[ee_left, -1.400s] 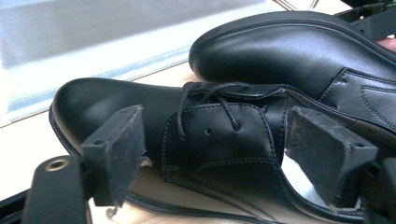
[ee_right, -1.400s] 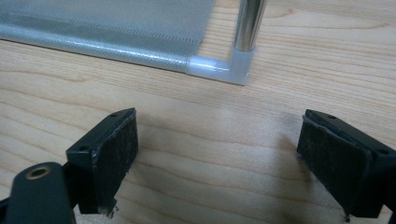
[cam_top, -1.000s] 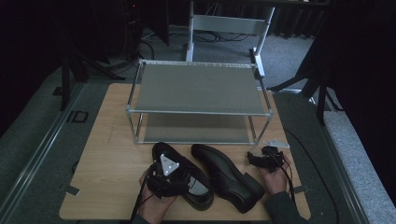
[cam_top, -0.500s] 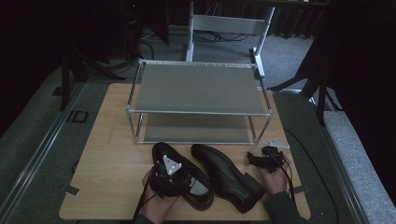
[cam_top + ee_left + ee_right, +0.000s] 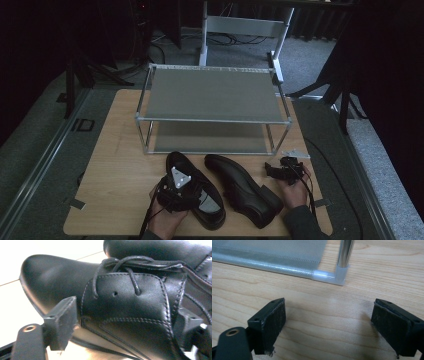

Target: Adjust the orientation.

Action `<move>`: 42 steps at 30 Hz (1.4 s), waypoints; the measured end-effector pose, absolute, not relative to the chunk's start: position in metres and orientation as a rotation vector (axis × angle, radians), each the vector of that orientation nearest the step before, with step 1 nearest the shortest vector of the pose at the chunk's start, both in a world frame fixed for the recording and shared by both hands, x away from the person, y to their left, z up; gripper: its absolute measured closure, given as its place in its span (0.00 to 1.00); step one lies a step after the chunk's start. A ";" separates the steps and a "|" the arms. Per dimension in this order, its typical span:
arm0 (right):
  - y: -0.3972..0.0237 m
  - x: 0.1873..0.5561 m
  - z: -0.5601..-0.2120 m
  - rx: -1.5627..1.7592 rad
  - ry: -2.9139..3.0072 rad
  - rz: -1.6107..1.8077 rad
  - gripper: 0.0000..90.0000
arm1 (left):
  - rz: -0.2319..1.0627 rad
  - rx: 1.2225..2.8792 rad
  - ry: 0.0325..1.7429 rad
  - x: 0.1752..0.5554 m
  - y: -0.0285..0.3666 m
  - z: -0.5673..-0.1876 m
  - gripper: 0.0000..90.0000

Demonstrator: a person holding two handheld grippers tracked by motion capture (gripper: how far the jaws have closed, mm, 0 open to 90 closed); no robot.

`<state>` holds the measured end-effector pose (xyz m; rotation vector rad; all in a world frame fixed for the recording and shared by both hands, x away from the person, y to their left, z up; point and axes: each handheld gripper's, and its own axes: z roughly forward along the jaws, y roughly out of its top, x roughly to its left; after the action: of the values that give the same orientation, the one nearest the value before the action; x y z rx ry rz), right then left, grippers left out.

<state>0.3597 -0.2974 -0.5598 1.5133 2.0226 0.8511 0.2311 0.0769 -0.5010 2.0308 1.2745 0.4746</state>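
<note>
Left gripper [image 5: 176,192], lower centre-left of the high view, straddled the left shoe [image 5: 105,305], jaws wide, not yet clamped; closing judged next. Right gripper [image 5: 332,325] gaped empty over the table [image 5: 324,315] beside the rack [image 5: 212,95]

The left gripper [image 5: 177,192] is black with a grey three-cornered plate on top. The right gripper [image 5: 329,325] has black fuzzy pads [image 5: 274,322], and a dark sleeve [image 5: 300,225] sits at 6 o'clock from it.

Two black shoes [image 5: 227,192] side by side before rack [image 5: 212,95]; left gripper [image 5: 180,187] over left one (grip unclear, too dark), right gripper [image 5: 285,170] beside, empty.
</note>
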 end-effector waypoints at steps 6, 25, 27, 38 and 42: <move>-0.298 0.360 -0.560 1.512 2.024 0.852 0.14 | 0.466 2.061 1.215 0.222 0.091 -0.498 0.36; -0.298 0.359 -0.560 1.506 2.027 0.856 0.15 | 0.422 2.033 1.238 0.224 0.119 -0.501 0.62; -0.298 0.359 -0.560 1.505 2.027 0.856 0.15 | 0.419 2.027 1.233 0.225 0.119 -0.502 0.62; -0.297 0.361 -0.560 1.507 2.026 0.855 0.15 | 0.442 1.997 1.248 0.233 0.110 -0.503 0.62; -0.296 0.361 -0.560 1.513 2.022 0.851 0.15 | 0.435 1.995 1.247 0.234 0.109 -0.503 0.61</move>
<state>0.3607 -0.2964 -0.5596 1.5130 2.0217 0.8506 0.2336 0.1093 -0.5034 1.9949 1.2470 0.4354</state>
